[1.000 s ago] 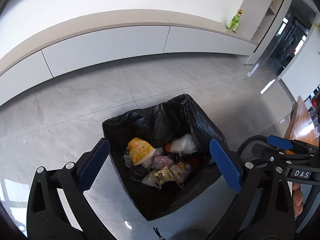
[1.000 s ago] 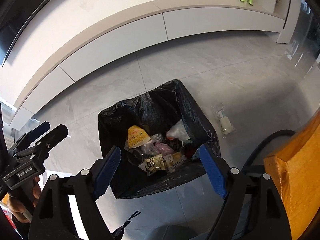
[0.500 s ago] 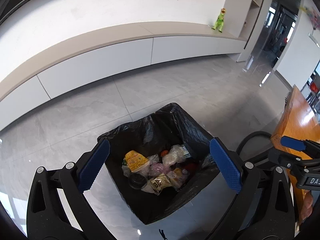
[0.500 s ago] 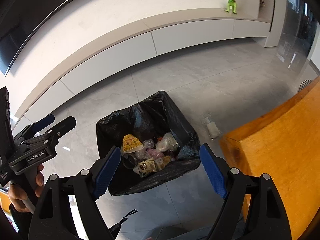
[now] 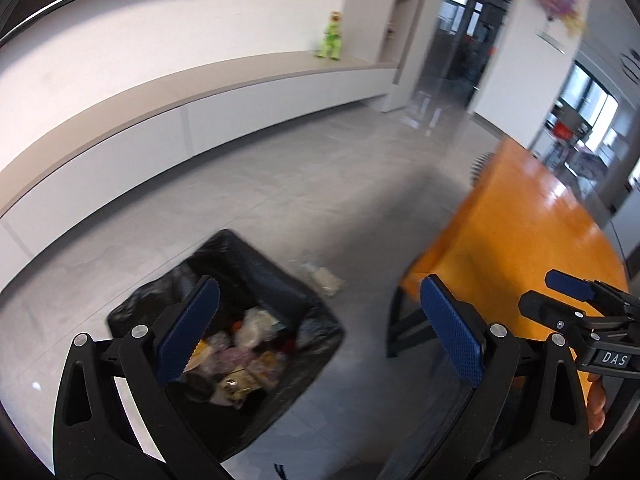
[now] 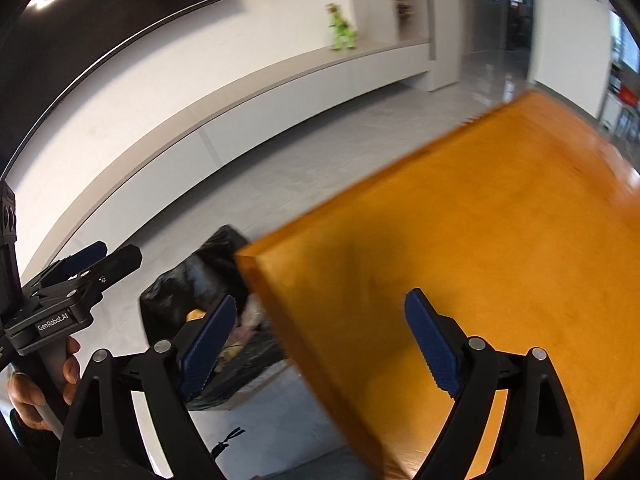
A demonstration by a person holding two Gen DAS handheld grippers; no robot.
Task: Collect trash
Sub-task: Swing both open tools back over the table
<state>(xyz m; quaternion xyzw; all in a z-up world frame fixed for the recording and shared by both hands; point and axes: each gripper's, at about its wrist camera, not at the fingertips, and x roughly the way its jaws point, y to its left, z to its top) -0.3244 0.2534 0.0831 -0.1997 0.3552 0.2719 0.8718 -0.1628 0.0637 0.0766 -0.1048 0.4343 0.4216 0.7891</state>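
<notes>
Grey tile floor (image 5: 280,184), trash bin (image 5: 256,280) below left tool (image 5: 320,336), both tools spread, empty

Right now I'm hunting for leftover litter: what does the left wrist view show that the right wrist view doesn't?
Only the left wrist view shows a pale crumpled plastic wrapper on the grey tiled floor beside the bin, plus the right gripper. Only the right wrist view shows the left gripper. Both show the black-bagged trash bin and the orange wooden table.
</notes>
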